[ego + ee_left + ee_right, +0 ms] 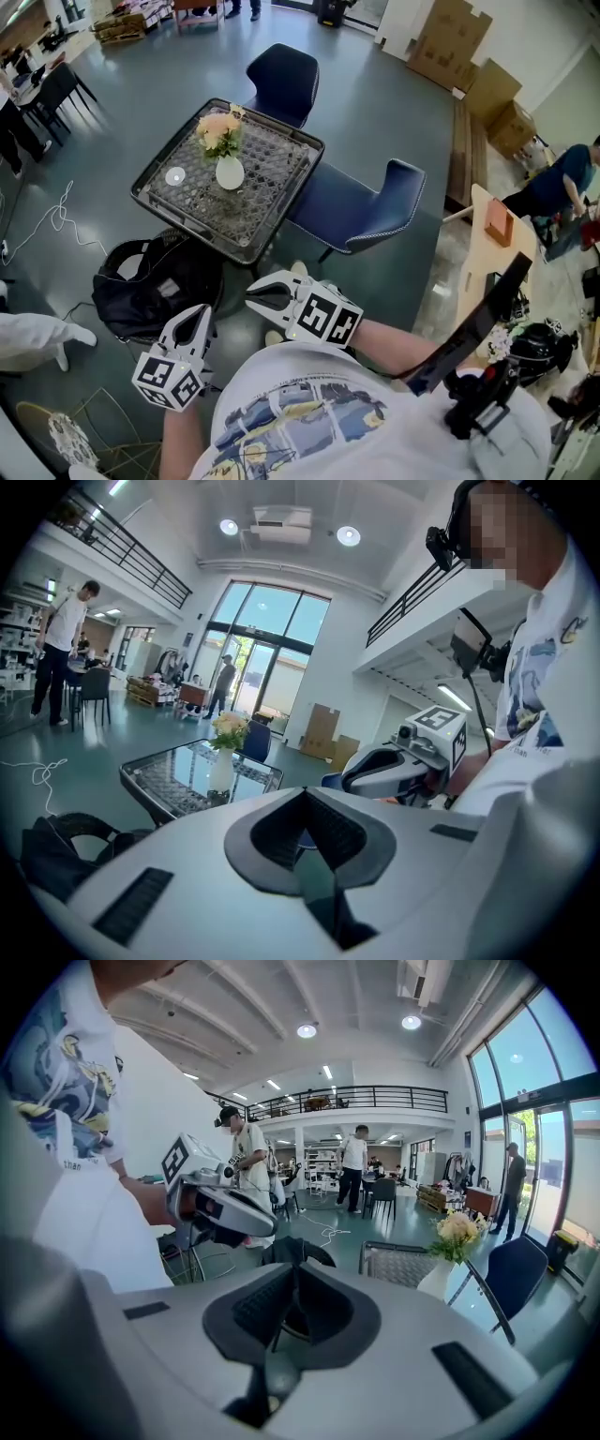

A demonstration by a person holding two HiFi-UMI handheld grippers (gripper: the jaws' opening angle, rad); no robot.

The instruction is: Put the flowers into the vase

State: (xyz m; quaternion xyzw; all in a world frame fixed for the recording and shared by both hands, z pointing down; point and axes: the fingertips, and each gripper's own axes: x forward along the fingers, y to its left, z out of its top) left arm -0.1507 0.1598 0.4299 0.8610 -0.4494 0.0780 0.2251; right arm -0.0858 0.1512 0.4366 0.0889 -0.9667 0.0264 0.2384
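A white vase (230,173) with pale peach flowers (218,131) in it stands on the square glass-topped table (281,192), well ahead of me. Both grippers hang close to my body, short of the table and apart from it. My left gripper (201,315) is shut and holds nothing. My right gripper (255,294) also has its jaws together with nothing between them. The left gripper view shows its shut tips (305,794), with the vase (220,771) and flowers (230,731) beyond. From the right gripper (292,1274), the vase (436,1279) and flowers (457,1232) lie to the right.
Two blue chairs (281,80) (366,206) stand at the table's far and right sides. A black bag (155,281) lies on the floor by its near corner. A small clear disc (175,175) lies on the glass. Cardboard boxes (450,42) line the far wall; people stand around.
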